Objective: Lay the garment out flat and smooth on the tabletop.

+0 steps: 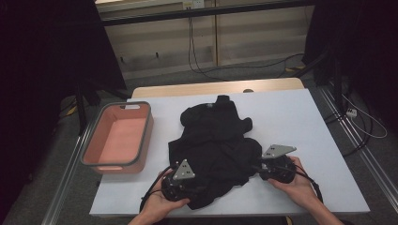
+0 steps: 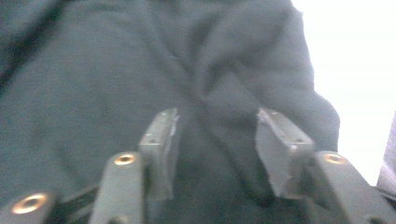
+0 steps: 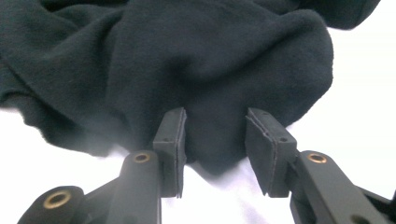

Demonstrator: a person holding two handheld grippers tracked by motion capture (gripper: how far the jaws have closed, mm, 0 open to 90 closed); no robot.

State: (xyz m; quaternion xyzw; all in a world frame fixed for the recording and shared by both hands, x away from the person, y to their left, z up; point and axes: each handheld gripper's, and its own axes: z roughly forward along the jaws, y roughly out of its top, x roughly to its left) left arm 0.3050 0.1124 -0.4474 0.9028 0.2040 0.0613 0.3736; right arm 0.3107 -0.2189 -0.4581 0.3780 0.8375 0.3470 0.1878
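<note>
Both sets of jaws stood apart; left gripper (image 2: 215, 140) and right gripper (image 3: 214, 140) straddled the crumpled black fleece garment (image 1: 213, 140), unclamped; a shallow bite on its edge between the right pads (image 3: 271, 149) risked slipping.

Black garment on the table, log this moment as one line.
black garment crumpled on white table | left tool open over cloth | right tool open at hem | pink bin left

Dim room around a brightly lit table (image 1: 300, 122); left gripper view blurred, whites blown out
</note>
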